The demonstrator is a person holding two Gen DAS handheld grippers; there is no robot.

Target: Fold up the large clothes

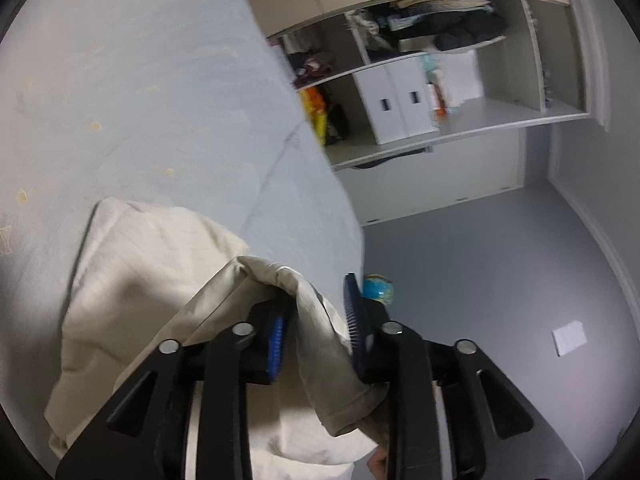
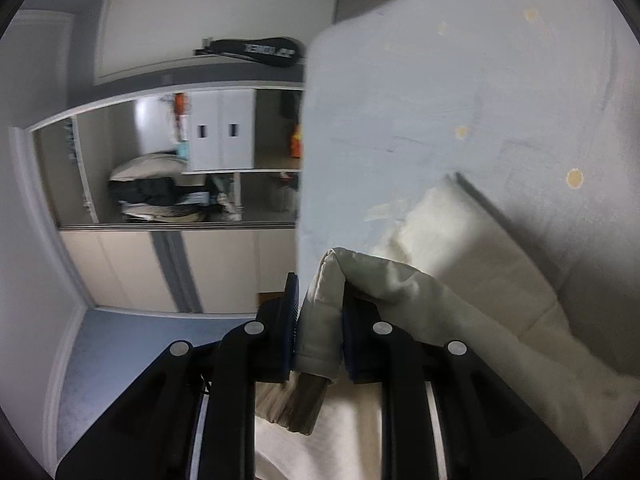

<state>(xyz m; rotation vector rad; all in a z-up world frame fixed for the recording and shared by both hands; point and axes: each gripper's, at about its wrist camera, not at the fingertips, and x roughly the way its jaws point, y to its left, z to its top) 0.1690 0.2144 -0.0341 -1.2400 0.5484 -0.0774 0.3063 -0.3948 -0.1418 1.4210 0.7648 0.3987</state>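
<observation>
A cream cotton garment [image 1: 132, 280], soft and creased, is spread near the edge of a bed covered in a pale blue sheet [image 1: 168, 92]. Bare grey floor [image 1: 500, 280] lies open beyond that edge. The left gripper [image 1: 316, 332] is seen with jaws partly open, a fold of cloth lying loosely between them. The right gripper [image 2: 320, 332] has its jaws narrowed, pinching a thick hemmed fold of the same garment.

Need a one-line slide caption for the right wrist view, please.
Right gripper clamps a folded hem of the cream garment over the pale blue bed sheet, open wardrobe behind.
</observation>
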